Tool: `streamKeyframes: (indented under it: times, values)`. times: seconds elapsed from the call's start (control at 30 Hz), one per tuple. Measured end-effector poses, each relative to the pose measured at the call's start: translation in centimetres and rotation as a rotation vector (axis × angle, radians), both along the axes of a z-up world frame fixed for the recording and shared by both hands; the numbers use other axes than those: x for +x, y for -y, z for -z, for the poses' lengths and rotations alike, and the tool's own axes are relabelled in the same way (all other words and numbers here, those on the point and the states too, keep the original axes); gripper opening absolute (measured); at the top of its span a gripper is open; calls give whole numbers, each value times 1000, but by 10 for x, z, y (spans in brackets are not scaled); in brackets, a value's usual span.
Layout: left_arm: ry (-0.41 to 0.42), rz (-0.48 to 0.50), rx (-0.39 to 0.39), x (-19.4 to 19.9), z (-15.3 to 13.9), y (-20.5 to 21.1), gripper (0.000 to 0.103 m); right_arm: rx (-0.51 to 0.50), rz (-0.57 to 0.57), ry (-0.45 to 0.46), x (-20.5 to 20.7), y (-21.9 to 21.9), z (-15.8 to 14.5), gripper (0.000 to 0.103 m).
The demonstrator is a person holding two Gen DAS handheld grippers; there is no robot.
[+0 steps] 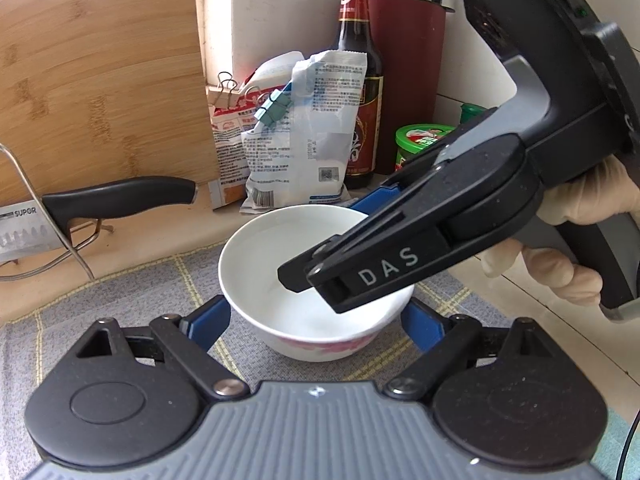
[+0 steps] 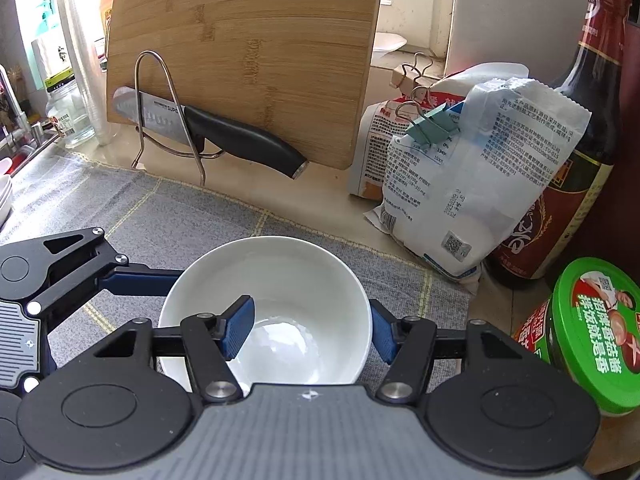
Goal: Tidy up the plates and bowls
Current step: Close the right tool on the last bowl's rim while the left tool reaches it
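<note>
A white bowl [image 1: 272,248] [image 2: 280,272] with a pink pattern low on its outside stands on a grey checked mat [image 2: 200,216]. My left gripper [image 1: 316,306] reaches around it, one blue pad against each side of the bowl, shut on it. One of its fingers [image 2: 136,282] meets the bowl's left rim in the right wrist view. My right gripper [image 2: 312,304] straddles the bowl's right wall. One pad stands inside the hollow, clear of the wall; the other lies against the outside. Its jaws are open.
A knife [image 2: 240,140] rests in a wire rack before a leaning bamboo board [image 2: 248,40]. Clipped bags [image 2: 460,184], a dark bottle [image 2: 580,160] and a green-lidded jar [image 2: 592,332] crowd the right. A gloved hand [image 1: 560,264] holds the right gripper.
</note>
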State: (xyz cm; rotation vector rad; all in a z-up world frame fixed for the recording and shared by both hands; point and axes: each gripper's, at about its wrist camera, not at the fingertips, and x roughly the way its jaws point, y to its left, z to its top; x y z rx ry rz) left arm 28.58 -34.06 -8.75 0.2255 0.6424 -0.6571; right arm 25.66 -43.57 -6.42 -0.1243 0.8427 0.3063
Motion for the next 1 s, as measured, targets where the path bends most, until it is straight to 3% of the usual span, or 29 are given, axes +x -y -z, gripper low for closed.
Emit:
streamKeyframes:
  times: [0.67,1.0]
  values:
    - [-32,11,11,-3,-1,-4,92,17,-2,-4,-7,-2,-5,65]
    - [-45,13,44,-22,-21,-25,92,33,-29,13,-31,-21,-22,65]
